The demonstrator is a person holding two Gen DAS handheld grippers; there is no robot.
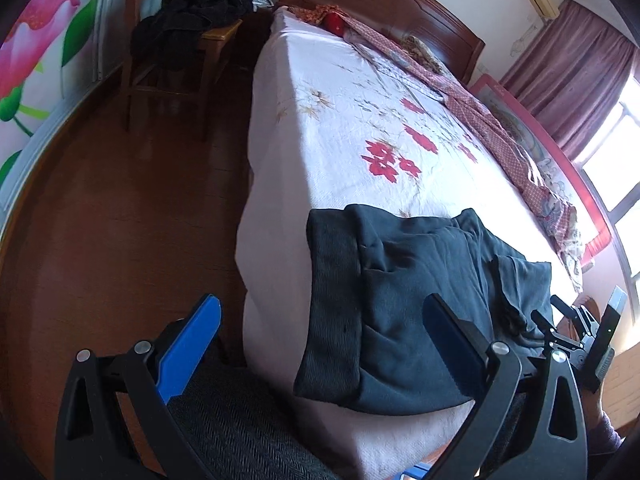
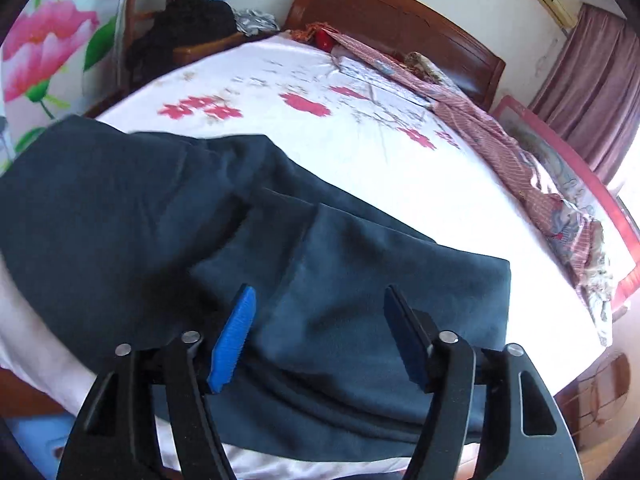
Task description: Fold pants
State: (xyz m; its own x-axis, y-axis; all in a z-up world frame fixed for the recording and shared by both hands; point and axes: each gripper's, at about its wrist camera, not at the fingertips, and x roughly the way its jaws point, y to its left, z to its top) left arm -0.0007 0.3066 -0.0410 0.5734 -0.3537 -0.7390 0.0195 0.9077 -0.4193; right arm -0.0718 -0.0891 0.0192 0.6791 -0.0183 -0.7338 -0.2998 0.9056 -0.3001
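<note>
Dark blue-grey pants (image 1: 408,304) lie folded in a bundle at the foot corner of the bed, the ribbed waistband hanging over the edge. They fill the near part of the right wrist view (image 2: 256,248). My left gripper (image 1: 320,312) is open and empty, back from the bed corner. Its right finger (image 1: 452,336) stands in front of the pants. My right gripper (image 2: 318,300) is open and empty just above the pants. It shows at the right edge of the left wrist view (image 1: 576,320).
The bed (image 1: 360,128) has a white sheet with red flowers. A patterned red quilt (image 2: 520,152) lies along the far side by a red guard rail (image 2: 624,224). A wooden chair (image 1: 184,32) piled with dark clothes stands by the headboard. Brown wood floor (image 1: 120,220) lies left of the bed.
</note>
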